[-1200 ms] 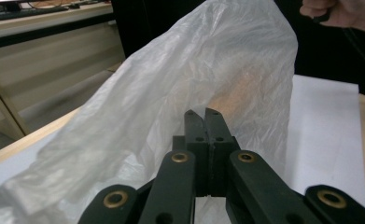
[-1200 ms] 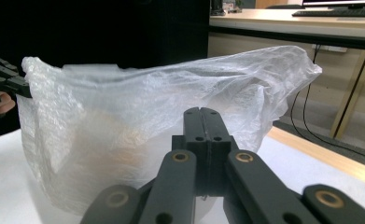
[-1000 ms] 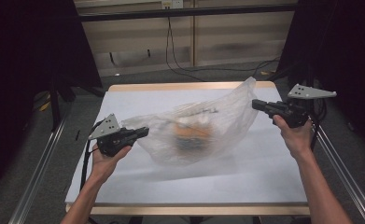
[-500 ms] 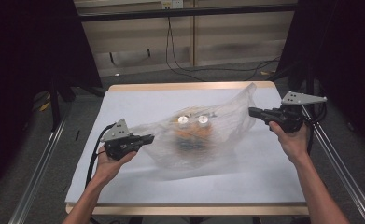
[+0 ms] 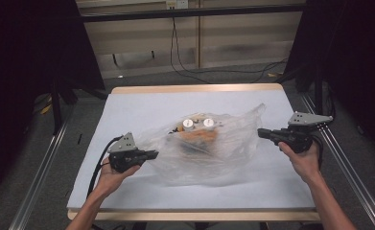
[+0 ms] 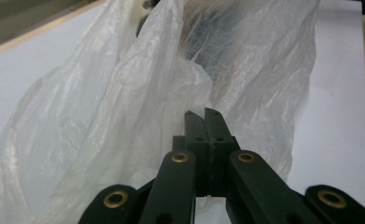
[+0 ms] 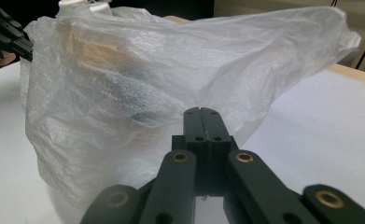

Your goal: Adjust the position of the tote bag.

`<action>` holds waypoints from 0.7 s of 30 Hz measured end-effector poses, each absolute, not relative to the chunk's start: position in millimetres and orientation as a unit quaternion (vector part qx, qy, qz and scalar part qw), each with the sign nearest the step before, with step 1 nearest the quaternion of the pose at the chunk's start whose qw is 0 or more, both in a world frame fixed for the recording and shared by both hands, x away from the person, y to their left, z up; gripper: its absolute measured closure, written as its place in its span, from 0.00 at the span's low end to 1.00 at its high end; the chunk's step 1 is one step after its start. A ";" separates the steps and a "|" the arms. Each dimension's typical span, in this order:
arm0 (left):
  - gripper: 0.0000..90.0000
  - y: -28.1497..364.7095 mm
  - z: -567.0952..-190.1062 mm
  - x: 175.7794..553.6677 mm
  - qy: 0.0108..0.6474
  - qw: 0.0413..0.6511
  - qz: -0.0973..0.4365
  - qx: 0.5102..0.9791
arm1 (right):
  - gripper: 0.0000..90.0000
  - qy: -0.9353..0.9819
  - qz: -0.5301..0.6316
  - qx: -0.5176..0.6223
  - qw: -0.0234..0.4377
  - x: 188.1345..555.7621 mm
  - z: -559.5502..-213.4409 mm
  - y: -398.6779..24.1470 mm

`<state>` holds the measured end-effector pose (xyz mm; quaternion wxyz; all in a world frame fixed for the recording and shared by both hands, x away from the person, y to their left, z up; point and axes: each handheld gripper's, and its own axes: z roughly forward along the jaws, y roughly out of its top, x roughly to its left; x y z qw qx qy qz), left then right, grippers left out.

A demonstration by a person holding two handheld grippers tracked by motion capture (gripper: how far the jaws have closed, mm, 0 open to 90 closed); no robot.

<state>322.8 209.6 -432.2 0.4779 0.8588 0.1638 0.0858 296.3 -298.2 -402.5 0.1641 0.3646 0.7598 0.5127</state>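
A clear plastic bag (image 5: 209, 155) lies in the middle of the white-topped table (image 5: 127, 108). Inside it I see two white caps (image 5: 198, 123) and something orange (image 5: 197, 136). My left gripper (image 5: 152, 154) is shut at the bag's left edge, and film bunches at its closed tips (image 6: 204, 112). My right gripper (image 5: 261, 132) is shut at the bag's right edge, pinching the film (image 7: 201, 109). In the right gripper view the bag (image 7: 171, 70) stands up between the two grippers, with the left gripper (image 7: 5, 32) beyond it. What lies deeper in the bag is blurred by the film.
The table has a wooden rim (image 5: 194, 88). Metal rails (image 5: 41, 187) run along both sides of it on the floor. Cables (image 5: 209, 72) trail behind the far edge. White table surface shows around the bag on all sides.
Both hands have come down with the bag stretched between them. The bag has sunk and now rests lower and flatter on the table. Both jaws stay shut.
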 end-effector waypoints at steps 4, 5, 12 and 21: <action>1.00 205.9 -437.9 323.4 0.164 0.463 0.082 0.867 | 1.00 0.764 0.504 0.370 0.158 295.7 -410.7 -297.2; 1.00 206.2 -439.1 323.8 0.163 0.460 0.082 0.869 | 1.00 0.768 0.499 0.371 0.154 296.4 -414.1 -296.3; 1.00 207.9 -448.3 327.0 0.173 0.444 0.076 0.876 | 1.00 0.787 0.471 0.375 0.137 301.0 -431.9 -289.7; 1.00 207.4 -458.3 330.7 0.175 0.418 0.069 0.889 | 1.00 0.800 0.444 0.382 0.130 305.2 -447.4 -286.6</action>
